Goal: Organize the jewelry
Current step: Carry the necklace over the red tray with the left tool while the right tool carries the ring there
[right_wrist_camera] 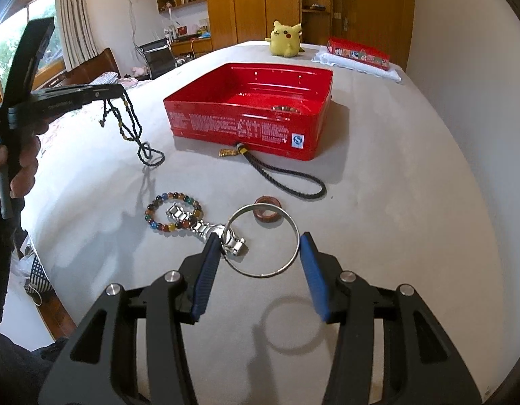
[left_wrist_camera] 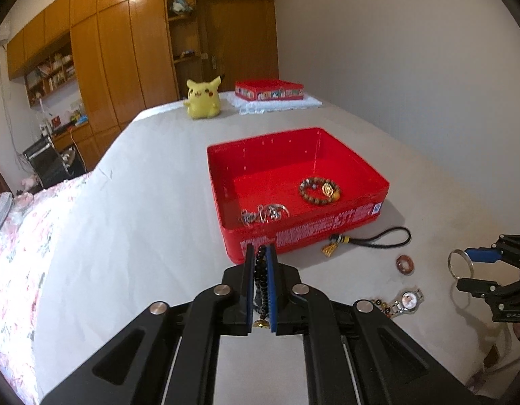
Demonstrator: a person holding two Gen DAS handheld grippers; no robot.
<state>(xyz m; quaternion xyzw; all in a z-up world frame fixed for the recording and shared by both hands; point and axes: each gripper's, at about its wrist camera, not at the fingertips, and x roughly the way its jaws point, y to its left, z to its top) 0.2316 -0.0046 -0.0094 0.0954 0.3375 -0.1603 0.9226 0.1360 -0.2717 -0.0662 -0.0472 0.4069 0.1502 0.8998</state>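
Observation:
My left gripper (left_wrist_camera: 261, 253) is shut on a black bead necklace (left_wrist_camera: 260, 280), held above the bed short of the red tin (left_wrist_camera: 344, 226); in the right wrist view the necklace (right_wrist_camera: 133, 125) hangs from it with its end on the sheet. The tin holds a brown bead bracelet (left_wrist_camera: 320, 190) and silver pieces (left_wrist_camera: 265, 214). My right gripper (right_wrist_camera: 260, 239) holds a silver bangle (right_wrist_camera: 263, 241) between its pads, lifted above the sheet. Below lie a silver watch (right_wrist_camera: 206, 227), a coloured bead bracelet (right_wrist_camera: 158, 214), a brown ring (right_wrist_camera: 268, 211) and a black cord charm (right_wrist_camera: 276, 172).
A yellow plush toy (left_wrist_camera: 202, 98) and a second red box (left_wrist_camera: 270, 90) on a white cloth sit at the far end of the bed. A flowered quilt (left_wrist_camera: 20, 236) lies to the left. Wooden wardrobes and a desk stand beyond.

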